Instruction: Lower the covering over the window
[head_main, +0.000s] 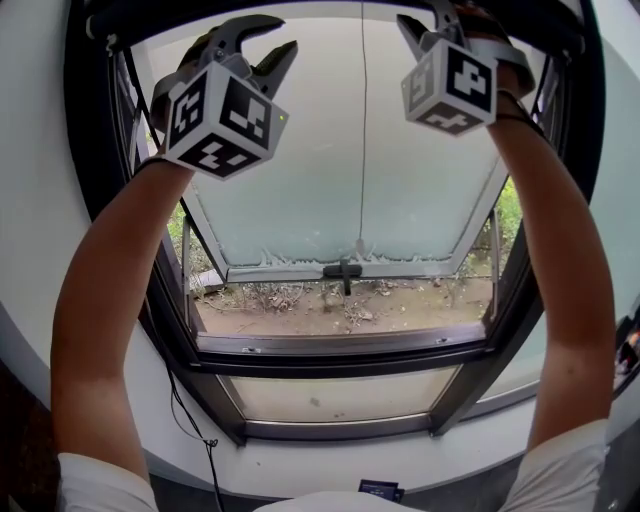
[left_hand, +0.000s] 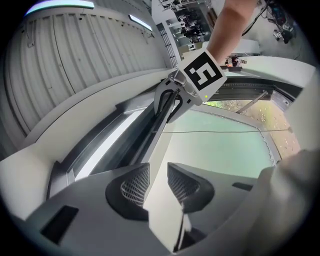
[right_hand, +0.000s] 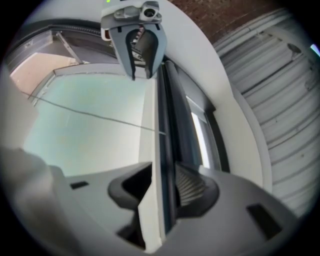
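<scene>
Both grippers are held up at the top of the window (head_main: 330, 180), where the covering is rolled up. Its white bottom rail (left_hand: 162, 150) runs between the jaws of my left gripper (left_hand: 158, 182), which stand partly apart around it; I see no pad pressing. In the head view the left gripper (head_main: 285, 35) is at the top left. My right gripper (right_hand: 163, 185) straddles the same rail (right_hand: 152, 150), with a dark gap beside one pad. It sits at the top right (head_main: 420, 18). A thin cord (head_main: 362, 150) hangs down the middle of the pane.
The frosted pane is tilted outward, with a dark handle (head_main: 343, 270) at its lower edge and bare ground (head_main: 340, 305) showing below. A dark frame (head_main: 340, 345) surrounds the window. A black cable (head_main: 195, 430) hangs down the white wall below it.
</scene>
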